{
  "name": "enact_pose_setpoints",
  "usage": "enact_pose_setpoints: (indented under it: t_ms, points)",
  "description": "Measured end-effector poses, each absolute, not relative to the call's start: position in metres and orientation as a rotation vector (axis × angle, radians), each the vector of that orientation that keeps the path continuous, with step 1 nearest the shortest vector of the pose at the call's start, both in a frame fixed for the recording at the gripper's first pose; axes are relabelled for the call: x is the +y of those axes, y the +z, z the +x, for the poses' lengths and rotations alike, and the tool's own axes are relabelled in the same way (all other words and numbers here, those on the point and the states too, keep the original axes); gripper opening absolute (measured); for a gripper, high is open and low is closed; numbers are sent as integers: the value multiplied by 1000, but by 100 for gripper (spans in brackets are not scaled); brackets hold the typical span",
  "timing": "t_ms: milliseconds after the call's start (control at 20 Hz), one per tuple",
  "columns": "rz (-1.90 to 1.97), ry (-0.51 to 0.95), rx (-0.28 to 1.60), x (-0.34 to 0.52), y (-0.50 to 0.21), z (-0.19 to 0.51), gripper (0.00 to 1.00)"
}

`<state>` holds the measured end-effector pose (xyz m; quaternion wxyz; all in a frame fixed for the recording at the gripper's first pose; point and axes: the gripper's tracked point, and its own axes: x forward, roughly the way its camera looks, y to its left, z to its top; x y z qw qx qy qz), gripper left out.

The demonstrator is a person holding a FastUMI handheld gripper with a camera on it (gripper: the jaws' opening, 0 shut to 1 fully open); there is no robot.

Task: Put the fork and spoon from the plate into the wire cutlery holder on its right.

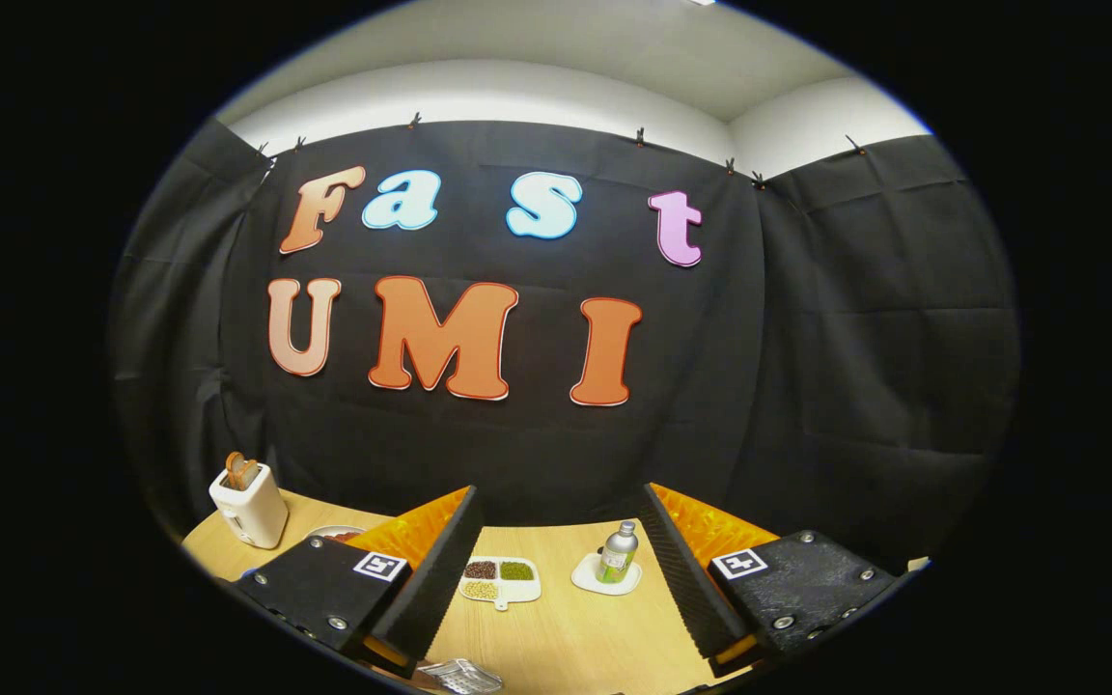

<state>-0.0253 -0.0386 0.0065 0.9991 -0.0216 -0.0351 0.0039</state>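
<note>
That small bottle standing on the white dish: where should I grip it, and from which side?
Probably the bottle by its round body, below the narrow cap, coming in level from the near side. It stands upright on the dish, beyond the open, empty gripper, with bare table on both sides for the fingers.

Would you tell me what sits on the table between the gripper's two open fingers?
In the gripper view, a divided dish of grains and a small bottle on a white coaster sit on the table between the gripper's open fingers.
</note>
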Motion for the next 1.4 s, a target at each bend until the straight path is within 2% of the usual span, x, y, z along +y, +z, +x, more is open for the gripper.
enact_pose_setpoints:
  t_ms: [750,1000,1400]
  points:
    - [12,117,-114,-16,14,-17,99]
    - [12,217,-115,32,18,-22,99]
    - [33,329,-9,121,-4,-20,99]
